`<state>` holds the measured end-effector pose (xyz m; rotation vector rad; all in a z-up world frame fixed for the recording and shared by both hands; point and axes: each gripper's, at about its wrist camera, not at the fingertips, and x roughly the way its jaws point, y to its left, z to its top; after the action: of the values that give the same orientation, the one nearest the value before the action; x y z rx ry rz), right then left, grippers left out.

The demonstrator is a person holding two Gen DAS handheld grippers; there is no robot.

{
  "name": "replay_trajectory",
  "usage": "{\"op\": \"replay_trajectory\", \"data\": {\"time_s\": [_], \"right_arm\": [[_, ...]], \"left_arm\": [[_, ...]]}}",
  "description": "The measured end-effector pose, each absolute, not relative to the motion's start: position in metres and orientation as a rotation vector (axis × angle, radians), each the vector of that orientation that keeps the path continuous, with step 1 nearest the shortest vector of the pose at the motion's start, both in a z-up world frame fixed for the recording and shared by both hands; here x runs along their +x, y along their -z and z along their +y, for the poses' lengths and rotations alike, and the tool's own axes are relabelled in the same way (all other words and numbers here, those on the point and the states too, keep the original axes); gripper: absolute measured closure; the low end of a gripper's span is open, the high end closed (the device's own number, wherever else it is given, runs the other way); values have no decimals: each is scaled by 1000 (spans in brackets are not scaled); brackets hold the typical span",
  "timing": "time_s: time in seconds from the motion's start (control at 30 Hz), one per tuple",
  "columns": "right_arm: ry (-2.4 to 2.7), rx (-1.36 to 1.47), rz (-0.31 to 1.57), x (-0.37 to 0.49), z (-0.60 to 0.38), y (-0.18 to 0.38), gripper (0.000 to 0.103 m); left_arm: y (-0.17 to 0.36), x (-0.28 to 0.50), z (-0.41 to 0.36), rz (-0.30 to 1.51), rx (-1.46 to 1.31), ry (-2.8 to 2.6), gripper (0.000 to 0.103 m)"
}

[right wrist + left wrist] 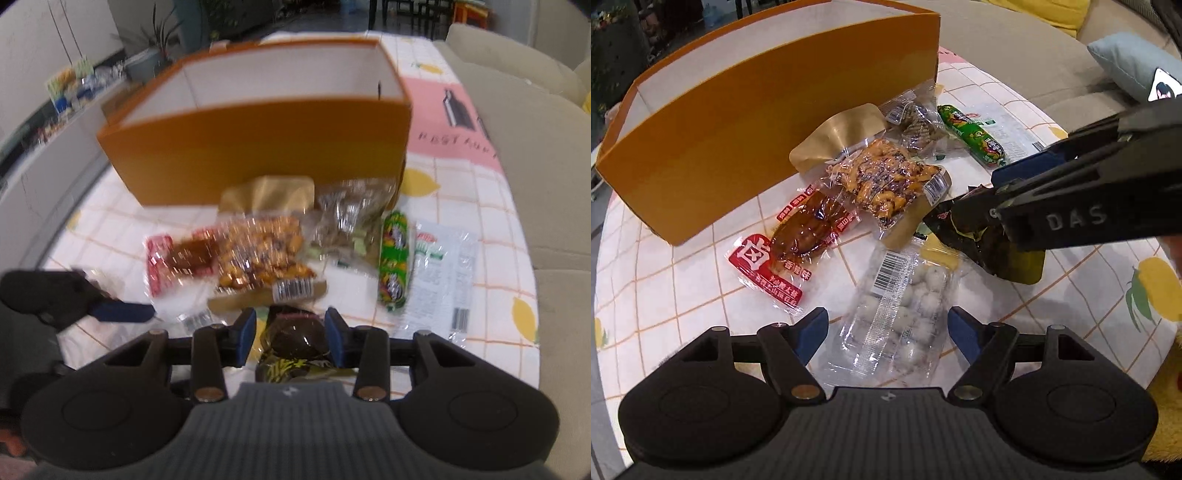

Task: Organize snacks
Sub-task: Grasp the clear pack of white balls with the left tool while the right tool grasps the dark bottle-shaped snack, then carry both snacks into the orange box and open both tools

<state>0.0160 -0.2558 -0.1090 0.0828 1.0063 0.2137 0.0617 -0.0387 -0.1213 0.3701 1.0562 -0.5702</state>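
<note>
Several snack packets [886, 181] lie on a checked tablecloth [701, 266] beside an orange box [768, 122]; the left gripper [888, 332], jaws wide, hovers over a clear packet of white balls [905, 306], while the right gripper [291, 332], jaws narrow, straddles a dark packet [295, 339].

We see an open orange box [746, 140] standing upright with snack packets lying flat before it: a red-labelled braised piece [798, 240], a clear pack of golden bits [886, 181], a green sausage [971, 134] and a clear tray of white balls [908, 306]. A dark crinkled packet [295, 343] sits nearest the sausage.
</note>
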Motion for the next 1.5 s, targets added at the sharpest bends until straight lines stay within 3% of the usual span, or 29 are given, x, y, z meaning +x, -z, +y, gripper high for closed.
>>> {"op": "replay_trajectory", "data": {"time_s": [0.57,0.7,0.8,0.9,1.2,1.5], "right_arm": [[-194,98,1066,12,-263,131,44],[-193,65,1068,6,-260,133,47],[-189,68,1066,5,-261,133,49],[-186,68,1062,4,-262,133,50],[-173,104,1043,-6,-271,119,51],[-159,147,993,-20,-280,91,51]], "left_arm": [[129,61,-46,1040,344,556,13],[128,61,-46,1041,333,548,15],[127,60,-46,1040,315,540,28],[127,57,-50,1031,311,520,32],[114,47,-36,1075,222,464,36],[64,39,-19,1023,60,456,38]]}}
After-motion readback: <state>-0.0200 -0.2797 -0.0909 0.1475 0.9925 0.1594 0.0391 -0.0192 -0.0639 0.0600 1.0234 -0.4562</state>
